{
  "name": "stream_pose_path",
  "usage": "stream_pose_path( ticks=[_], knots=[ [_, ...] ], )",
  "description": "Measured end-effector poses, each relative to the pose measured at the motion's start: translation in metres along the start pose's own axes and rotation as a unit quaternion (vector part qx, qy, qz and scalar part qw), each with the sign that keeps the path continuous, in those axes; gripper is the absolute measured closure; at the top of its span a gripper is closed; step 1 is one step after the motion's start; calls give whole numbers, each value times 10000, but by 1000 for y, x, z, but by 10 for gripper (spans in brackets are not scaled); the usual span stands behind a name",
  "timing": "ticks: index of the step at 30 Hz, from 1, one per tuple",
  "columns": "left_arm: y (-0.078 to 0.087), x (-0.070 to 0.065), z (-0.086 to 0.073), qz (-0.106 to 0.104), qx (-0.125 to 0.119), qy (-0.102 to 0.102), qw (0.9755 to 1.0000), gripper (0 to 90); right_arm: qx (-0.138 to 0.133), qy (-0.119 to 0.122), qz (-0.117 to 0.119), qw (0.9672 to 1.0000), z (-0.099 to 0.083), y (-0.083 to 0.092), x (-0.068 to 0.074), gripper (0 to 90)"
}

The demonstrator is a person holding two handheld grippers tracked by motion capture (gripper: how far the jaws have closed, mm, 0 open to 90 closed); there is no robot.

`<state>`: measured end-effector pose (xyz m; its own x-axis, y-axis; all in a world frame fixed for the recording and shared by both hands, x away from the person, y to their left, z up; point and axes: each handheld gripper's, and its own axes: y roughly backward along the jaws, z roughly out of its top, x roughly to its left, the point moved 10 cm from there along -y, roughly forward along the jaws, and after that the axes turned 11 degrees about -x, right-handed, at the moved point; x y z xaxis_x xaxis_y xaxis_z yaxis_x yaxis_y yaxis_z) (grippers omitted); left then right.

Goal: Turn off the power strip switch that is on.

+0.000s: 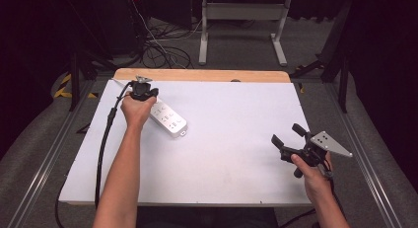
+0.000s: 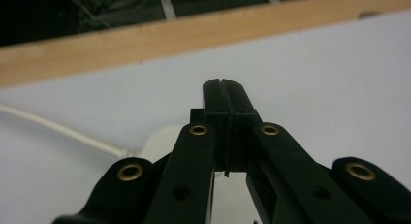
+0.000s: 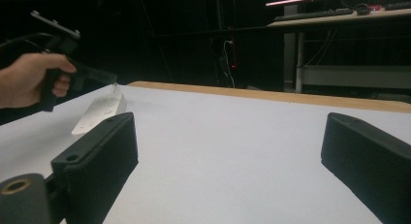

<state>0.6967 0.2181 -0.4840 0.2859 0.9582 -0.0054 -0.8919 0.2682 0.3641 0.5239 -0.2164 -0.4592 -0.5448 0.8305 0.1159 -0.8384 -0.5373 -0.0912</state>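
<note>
A white power strip (image 1: 167, 118) lies at an angle on the far left of the white table top (image 1: 231, 154). My left gripper (image 1: 143, 90) hovers over the strip's far end, held in a hand. In the left gripper view that gripper (image 2: 224, 88) is shut, jaws pressed together with nothing seen between them; the strip's end (image 2: 160, 136) and its white cable (image 2: 58, 129) lie just below. My right gripper (image 1: 287, 134) is at the table's right front, open and holding nothing (image 3: 228, 151). From there the power strip (image 3: 99, 112) and the left gripper (image 3: 109, 80) show at far left.
A wooden strip (image 1: 207, 75) borders the table's far edge. Black cables (image 1: 162, 50) and a white desk frame (image 1: 241, 20) stand on the floor beyond. A black cable (image 1: 103, 144) trails from the left gripper off the table's left front.
</note>
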Motion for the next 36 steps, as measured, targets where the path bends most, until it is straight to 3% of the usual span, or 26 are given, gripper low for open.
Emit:
stream_pose_path(
  ticks=[1, 3, 4, 7, 13, 15, 22, 25, 30, 34, 36],
  knots=[
    [0, 0, 0, 0, 0, 0, 10000, 900, -6, -1, 6, 10000, 0, 0, 0, 64],
    [23, 5, 22, 61, -463, -72, 9989, 900, -31, 12, 11, 10000, 1, -1, 0, 64],
    [23, 5, 22, 61, -463, -72, 9989, 900, -32, 15, 7, 10000, 2, 0, 1, 64],
    [51, 10, 31, 98, -863, -58, 9962, 900, -59, 18, 34, 10000, 3, 0, 3, 65],
    [109, 20, 26, 216, -1440, -119, 9893, 900, -58, 40, 40, 10000, 4, 0, 4, 65],
    [124, 21, 24, 223, -1626, -47, 9864, 900, -50, 39, 45, 10000, 4, -1, 5, 65],
    [165, 6, 23, 127, -2146, -237, 9763, 900, -2, 90, 46, 9999, 1, -3, 5, 65],
    [180, 2, 17, 114, -2291, -213, 9731, 900, -28, 104, 32, 9999, 2, -2, 4, 64],
    [204, 3, 3, 259, -2420, -67, 9699, 900, -36, 139, 46, 9999, 4, 0, 6, 65],
    [214, 6, -16, 362, -2338, 57, 9716, 900, -26, 176, 62, 9998, 4, -1, 7, 65],
    [214, 11, -19, 422, -2327, 48, 9716, 900, -27, 185, 78, 9998, 4, -2, 8, 64]
  ],
)
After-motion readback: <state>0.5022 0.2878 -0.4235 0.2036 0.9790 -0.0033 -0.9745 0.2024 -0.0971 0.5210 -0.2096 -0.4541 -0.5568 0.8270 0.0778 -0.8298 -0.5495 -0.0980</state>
